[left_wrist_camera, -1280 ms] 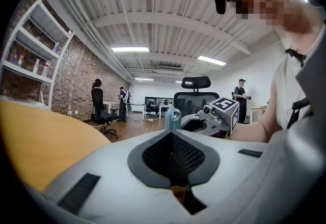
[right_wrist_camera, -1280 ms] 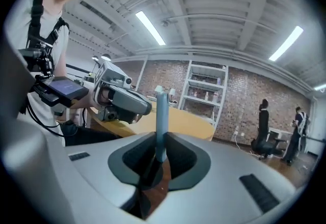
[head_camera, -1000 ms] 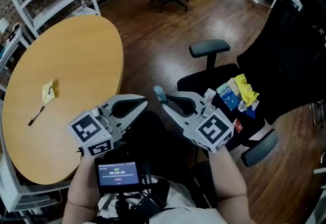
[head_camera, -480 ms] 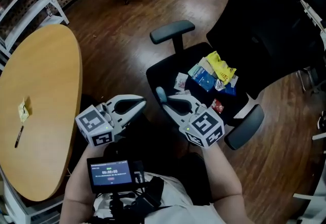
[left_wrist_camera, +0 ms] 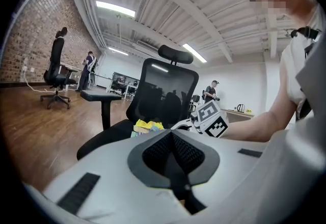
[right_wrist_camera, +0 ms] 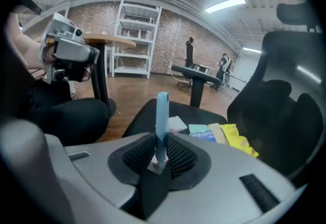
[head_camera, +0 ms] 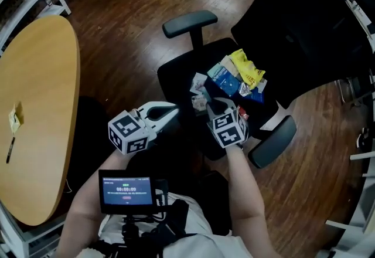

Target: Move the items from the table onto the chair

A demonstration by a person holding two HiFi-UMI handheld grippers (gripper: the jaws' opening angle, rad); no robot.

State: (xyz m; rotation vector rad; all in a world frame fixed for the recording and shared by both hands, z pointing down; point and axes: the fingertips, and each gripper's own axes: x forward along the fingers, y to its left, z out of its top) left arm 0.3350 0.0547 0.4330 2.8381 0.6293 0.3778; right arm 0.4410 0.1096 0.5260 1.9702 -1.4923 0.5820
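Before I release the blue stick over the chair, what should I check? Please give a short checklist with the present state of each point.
1. Grip: the right gripper is closed on the lower end of the blue stick: ok.
2. Position: its tips are over the front of the chair seat: ok.
3. Free spot: there is bare seat to the left of the packets: ok.
4. Height above the seat: cannot tell.
5. The left gripper is shut, empty and off to the side of the seat: ok.
6. The table is emptied: not ok, a yellow note and a pen lie there.
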